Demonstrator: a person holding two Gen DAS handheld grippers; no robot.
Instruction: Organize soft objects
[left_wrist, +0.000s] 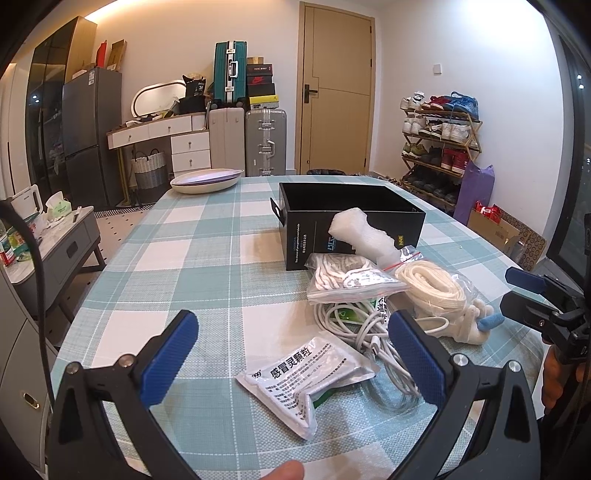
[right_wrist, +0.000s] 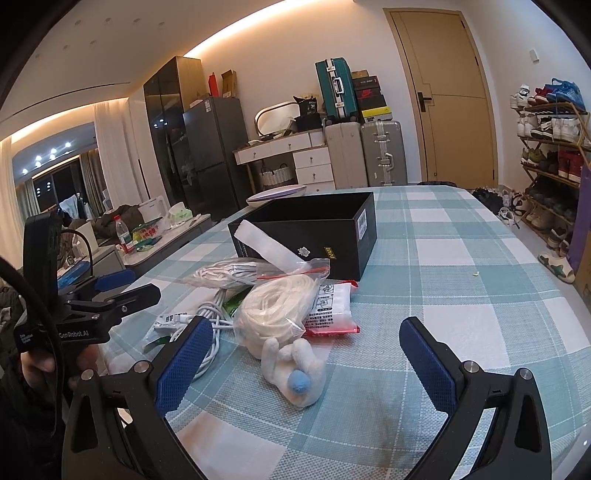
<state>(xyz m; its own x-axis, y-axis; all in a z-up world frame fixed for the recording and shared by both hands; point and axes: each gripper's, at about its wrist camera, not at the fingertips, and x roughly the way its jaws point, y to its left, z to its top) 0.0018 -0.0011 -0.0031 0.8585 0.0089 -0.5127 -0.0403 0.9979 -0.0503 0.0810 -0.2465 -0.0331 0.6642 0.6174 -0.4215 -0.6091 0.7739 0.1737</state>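
Note:
A pile of soft items lies on the checked tablecloth before an open black box (left_wrist: 351, 218) (right_wrist: 310, 229). It holds a white medicine sachet (left_wrist: 306, 380), a coiled white cable (left_wrist: 354, 325), bagged white cord (left_wrist: 432, 288) (right_wrist: 277, 310), another bag of cord (left_wrist: 347, 280), a foam roll (left_wrist: 362, 232) leaning on the box, and a white plush toy with a blue nose (right_wrist: 295, 369). My left gripper (left_wrist: 291, 350) is open above the sachet. My right gripper (right_wrist: 306, 354) is open around the plush toy, not touching it.
A white oval dish (left_wrist: 207, 179) sits at the table's far left edge. A red-edged packet (right_wrist: 332, 310) lies beside the cord bag. Suitcases, a fridge, a dresser, a door and a shoe rack (left_wrist: 439, 144) stand beyond the table.

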